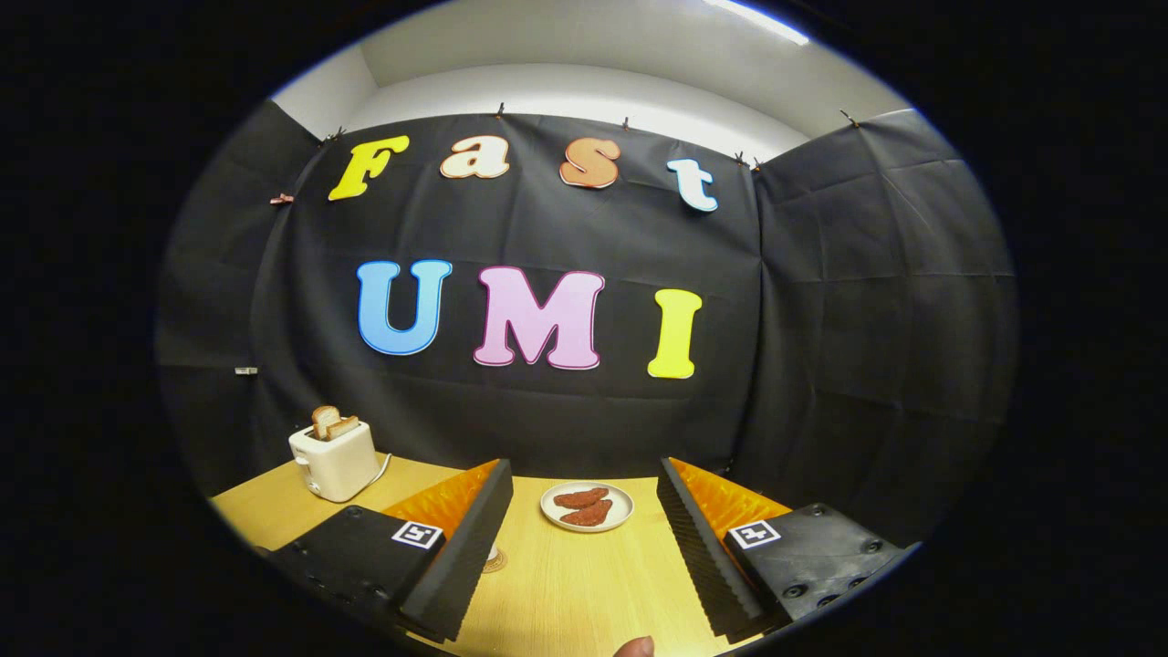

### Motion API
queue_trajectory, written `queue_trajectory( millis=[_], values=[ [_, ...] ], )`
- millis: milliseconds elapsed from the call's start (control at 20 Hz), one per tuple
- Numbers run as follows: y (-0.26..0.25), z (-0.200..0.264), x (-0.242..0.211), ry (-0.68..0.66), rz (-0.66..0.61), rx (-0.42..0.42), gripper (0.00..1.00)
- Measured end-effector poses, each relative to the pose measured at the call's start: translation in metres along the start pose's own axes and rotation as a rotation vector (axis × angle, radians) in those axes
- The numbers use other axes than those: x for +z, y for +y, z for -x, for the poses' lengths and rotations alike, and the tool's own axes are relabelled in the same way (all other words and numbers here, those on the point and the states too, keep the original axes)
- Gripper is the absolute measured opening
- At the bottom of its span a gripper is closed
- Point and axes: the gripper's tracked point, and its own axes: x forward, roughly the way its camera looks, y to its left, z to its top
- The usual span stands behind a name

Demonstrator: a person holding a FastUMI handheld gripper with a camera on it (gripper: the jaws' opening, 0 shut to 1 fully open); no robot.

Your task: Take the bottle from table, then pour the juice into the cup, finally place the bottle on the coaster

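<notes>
Gripper view: the gripper is held level above the table, its fingers spread wide and grasping nothing. At the nearest edge, below the gap between the fingers, a small rounded object intrudes; it may be a fingertip, but this cannot be confirmed.

Just beside the inner edge of the left finger, a small round patterned disc lies flat on the wood, partly hidden by that finger. It is judged likely to be the coaster. I do not see the bottle or the cup on the stretch of table ahead, so their positions cannot be reported, nor can the stage of the task be settled from this moment.

Recommendation for any approach: keep the fingers wide as now, lower the view until the tabletop close by is visible, and line the gap up squarely on the bottle's body before closing, gripping low enough that it does not tip.

Beyond the fingers, a white plate with two reddish-brown pieces sits near the middle of the table. Further off to the left stands a white toaster with two slices of bread in its slots, its cord trailing beside it.

Surface: pale wood grain, flat, dry in appearance. Room: black cloth walls on three sides, white ceiling above with a light strip.
</notes>
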Motion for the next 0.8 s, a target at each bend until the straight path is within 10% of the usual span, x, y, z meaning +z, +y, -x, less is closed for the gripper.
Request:
queue_trajectory(
  millis=[800],
  values=[
    [-0.078,0.065,0.011,-0.053,0.122,0.001,0.97]
  ],
)
